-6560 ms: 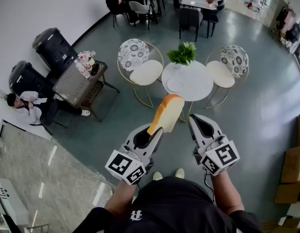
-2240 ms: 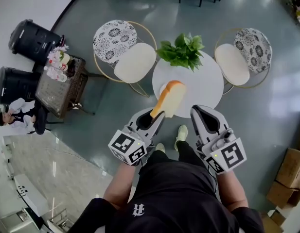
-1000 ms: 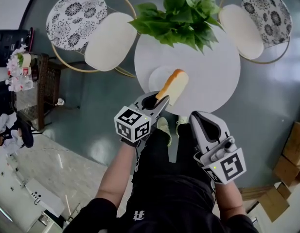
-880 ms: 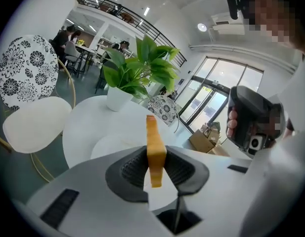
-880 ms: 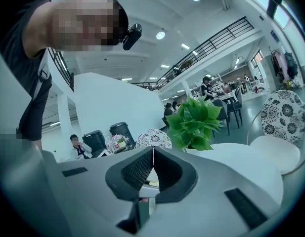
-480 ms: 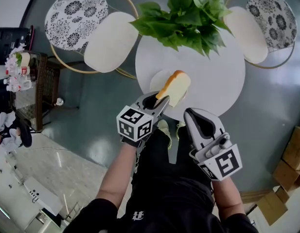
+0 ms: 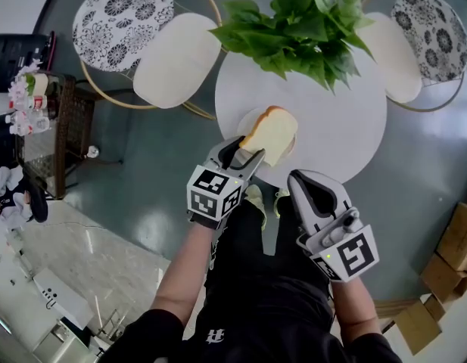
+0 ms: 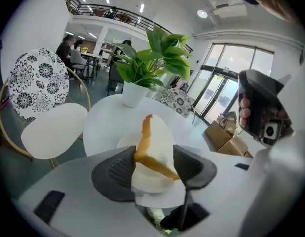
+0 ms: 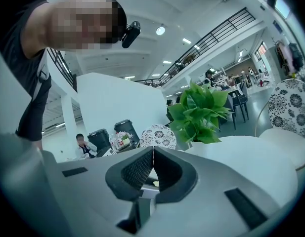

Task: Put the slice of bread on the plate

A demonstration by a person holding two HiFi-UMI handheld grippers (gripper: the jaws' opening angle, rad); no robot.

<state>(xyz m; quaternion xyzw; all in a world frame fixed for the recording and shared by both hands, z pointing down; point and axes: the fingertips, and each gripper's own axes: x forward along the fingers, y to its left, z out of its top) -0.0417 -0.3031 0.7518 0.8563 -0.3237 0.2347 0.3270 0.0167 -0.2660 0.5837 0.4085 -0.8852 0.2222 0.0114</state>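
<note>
Left claw (image 8: 153, 163) parted, slice of bread (image 8: 156, 141) tilting between over plate (image 7: 245, 120); right claw (image 9: 152, 153) closed, empty

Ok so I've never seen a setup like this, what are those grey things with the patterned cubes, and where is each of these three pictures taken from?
There is no robot here. A person holds a hand tool in each hand, and each tool ends in two jaws. The patterned cubes are part of those tools. One picture comes from a camera on the person's head, looking steeply down. The other two come from cameras riding on each tool, looking along its jaws.

Below is a round white table with a potted plant and a white plate. The left gripper has a slice of bread tilted between its jaws, over the plate. The jaws stand wider than the slice is thick, so it looks loose rather than clamped. The right gripper is empty, jaws together.
</note>
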